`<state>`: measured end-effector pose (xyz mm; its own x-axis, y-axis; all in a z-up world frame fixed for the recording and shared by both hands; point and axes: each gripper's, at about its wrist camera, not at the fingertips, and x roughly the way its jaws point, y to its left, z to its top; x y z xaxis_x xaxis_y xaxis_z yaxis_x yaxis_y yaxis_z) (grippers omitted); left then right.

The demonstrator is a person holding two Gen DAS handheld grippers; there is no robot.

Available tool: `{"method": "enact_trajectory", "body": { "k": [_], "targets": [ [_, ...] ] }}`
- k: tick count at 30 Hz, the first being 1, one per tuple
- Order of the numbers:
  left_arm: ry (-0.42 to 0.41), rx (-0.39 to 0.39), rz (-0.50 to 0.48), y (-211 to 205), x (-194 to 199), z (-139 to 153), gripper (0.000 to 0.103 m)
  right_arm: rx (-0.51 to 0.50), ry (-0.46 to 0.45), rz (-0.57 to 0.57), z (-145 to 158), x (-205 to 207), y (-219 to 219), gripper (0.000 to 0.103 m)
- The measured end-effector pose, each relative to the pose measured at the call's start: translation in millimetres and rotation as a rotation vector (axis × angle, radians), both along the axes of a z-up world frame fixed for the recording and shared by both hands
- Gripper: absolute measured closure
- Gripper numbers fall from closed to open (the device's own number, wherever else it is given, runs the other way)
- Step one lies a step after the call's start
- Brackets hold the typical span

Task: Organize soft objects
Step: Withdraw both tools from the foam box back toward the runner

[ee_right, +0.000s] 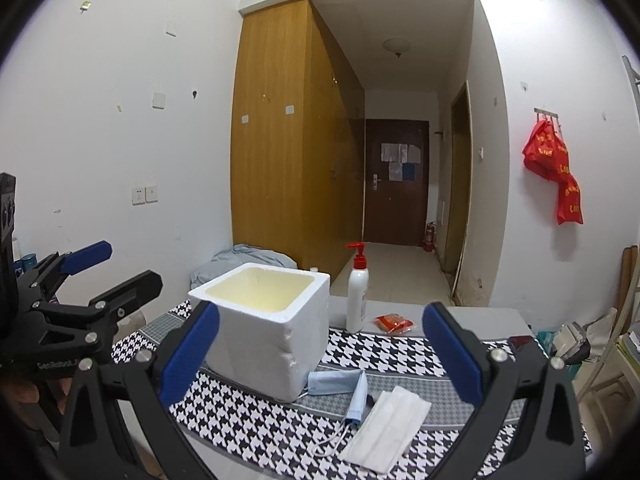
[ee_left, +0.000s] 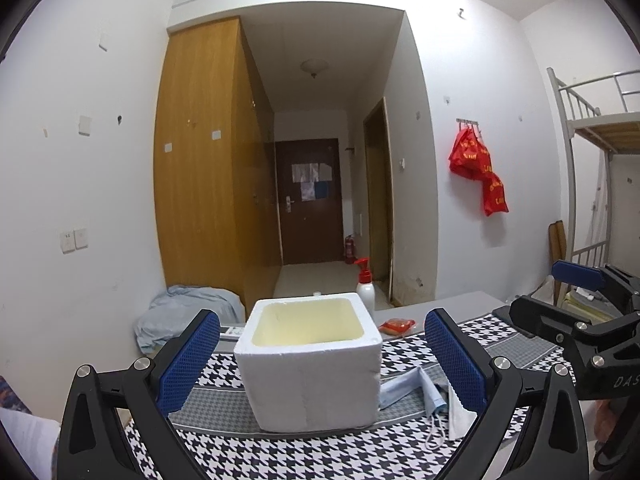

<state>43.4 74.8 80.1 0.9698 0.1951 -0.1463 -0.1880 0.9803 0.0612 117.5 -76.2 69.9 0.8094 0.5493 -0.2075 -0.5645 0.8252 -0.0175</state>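
A dormitory-style bedroom in a home. White walls carry light switches and sockets. A tall wooden wardrobe lines a short hallway ending at a dark brown entrance door with a red fire extinguisher beside it. A metal bunk bed frame stands at right. Red bags hang from wall hooks. A crumpled blue blanket lies near the wardrobe.

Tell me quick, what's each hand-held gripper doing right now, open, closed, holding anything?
Left hand-held gripper: open, holding nothing, foam box between its fingers, untouched.
Right hand-held gripper: open, empty, above the masks.
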Motion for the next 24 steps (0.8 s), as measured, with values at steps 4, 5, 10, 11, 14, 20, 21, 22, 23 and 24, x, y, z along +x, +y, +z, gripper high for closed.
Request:
{"method": "enact_trajectory", "body": {
  "k": [4, 5, 10, 11, 14, 20, 21, 22, 23, 24],
  "targets": [
    [-0.008, 0.007, -0.008, -7.6, -11.0, -5.3, 0.001, 0.006, -0.007, -0.008, -5.5, -14.7, -8.1, 0.000],
    [-0.008, 0.004, -0.011, -9.7, -12.8, -6.5, 0.001, 0.005, -0.008, -0.009, -6.4, -16.8, -9.9, 0.000],
    [-0.017, 0.007, -0.009, -14.3, -22.7, -15.9, 0.001, 0.003, -0.017, -0.046, -12.9, -27.4, -18.4, 0.000],
    [-0.020, 0.002, -0.011, -14.9, -24.3, -17.4, 0.001, 0.002, -0.016, -0.050, -14.7, -28.4, -20.3, 0.000],
    [-0.034, -0.007, -0.002, -16.3, -29.1, -22.7, 0.001, 0.001, -0.018, -0.080, -20.9, -33.1, -23.9, 0.000],
    [-0.089, -0.014, 0.032, -23.9, -36.1, -40.3, 0.001, 0.012, -0.030, -0.122, -33.4, -37.1, -32.7, 0.000],
    [-0.095, -0.013, 0.030, -25.0, -36.7, -43.4, 0.001, 0.014, -0.026, -0.127, -35.4, -36.7, -34.2, 0.000],
    [-0.098, -0.013, 0.028, -25.3, -37.8, -46.3, 0.001, 0.014, -0.022, -0.132, -38.8, -35.6, -35.9, 0.000],
    [-0.097, -0.012, 0.026, -26.3, -37.4, -49.8, 0.001, 0.012, -0.018, -0.135, -42.0, -34.5, -36.9, 0.000],
    [-0.095, -0.016, 0.022, -26.7, -36.8, -53.5, 0.001, 0.011, -0.015, -0.136, -43.9, -34.5, -37.5, 0.000]
  ]
}}
